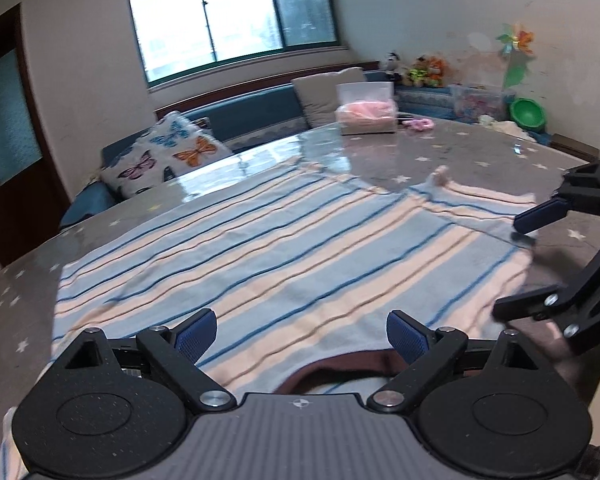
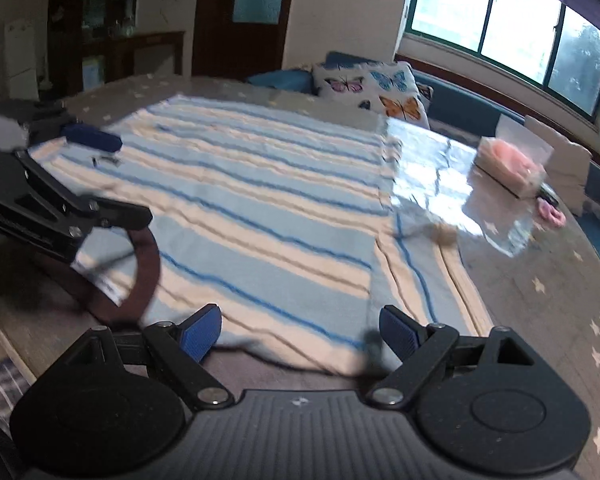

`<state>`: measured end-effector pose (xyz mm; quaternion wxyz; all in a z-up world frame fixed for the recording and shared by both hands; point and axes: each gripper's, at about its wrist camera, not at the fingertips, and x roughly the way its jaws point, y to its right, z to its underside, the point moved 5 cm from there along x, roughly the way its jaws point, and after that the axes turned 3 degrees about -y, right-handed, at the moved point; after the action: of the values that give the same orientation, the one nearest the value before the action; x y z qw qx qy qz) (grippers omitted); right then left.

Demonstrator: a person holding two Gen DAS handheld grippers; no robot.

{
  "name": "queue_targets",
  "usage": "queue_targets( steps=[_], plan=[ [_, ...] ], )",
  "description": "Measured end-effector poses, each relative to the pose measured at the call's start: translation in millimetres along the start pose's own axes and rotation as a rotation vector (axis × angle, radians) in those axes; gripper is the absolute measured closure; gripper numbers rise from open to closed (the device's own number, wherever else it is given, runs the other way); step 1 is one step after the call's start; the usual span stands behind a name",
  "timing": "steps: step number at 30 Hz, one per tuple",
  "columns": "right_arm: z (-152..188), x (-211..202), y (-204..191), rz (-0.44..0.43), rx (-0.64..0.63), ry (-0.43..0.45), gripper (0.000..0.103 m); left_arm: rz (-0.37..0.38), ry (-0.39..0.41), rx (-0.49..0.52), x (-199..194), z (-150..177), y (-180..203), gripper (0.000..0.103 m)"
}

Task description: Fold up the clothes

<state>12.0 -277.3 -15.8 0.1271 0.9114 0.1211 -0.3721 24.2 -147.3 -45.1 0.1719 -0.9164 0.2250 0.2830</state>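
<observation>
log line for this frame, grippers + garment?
left gripper: open, at collar | right gripper: open, empty | striped shirt: flat on table, unfolded

Blue-and-cream striped shirt (image 1: 284,248) (maroon collar)

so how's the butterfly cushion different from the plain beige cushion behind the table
The white butterfly-print cushion carries coloured butterflies; the plain beige cushion has no pattern. The butterfly cushion sits near the striped shirt's side of the table, while the beige one stands behind the clear tissue box. Both rest on the blue bench.
</observation>
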Motion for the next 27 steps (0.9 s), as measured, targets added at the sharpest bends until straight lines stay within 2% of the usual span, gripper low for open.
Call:
queue_targets(
  steps=[4, 8, 13, 19, 23, 27],
  plan=[
    [6.6, -5.0, 2.0, 0.002, -0.006, -0.009, 0.015, 0.023, 0.000, 0.057, 4.2, 0.7, 18.5, 0.009],
    [3.2, -12.1, 12.2, 0.035, 0.035, 0.026, 0.015, 0.035, -0.013, 0.091, 7.9, 4.7, 29.6, 0.009],
    [7.4, -2.1, 21.9, 0.075, 0.051, -0.003, 0.015, 0.036, -0.019, 0.103, 8.8, 7.2, 32.3, 0.008],
    [8.2, -9.7, 39.4, 0.096, 0.112, 0.019, 0.015, 0.040, -0.011, 0.096, 7.9, 5.0, 30.4, 0.007],
    [8.1, -7.5, 69.7, 0.144, 0.217, 0.013, 0.021, 0.040, -0.016, 0.098, 9.3, 5.7, 31.6, 0.006],
    [8.6, -3.6, 91.2, 0.182, 0.249, 0.007, 0.030, 0.038, -0.015, 0.089, 9.5, 4.9, 31.1, 0.006]
  ],
)
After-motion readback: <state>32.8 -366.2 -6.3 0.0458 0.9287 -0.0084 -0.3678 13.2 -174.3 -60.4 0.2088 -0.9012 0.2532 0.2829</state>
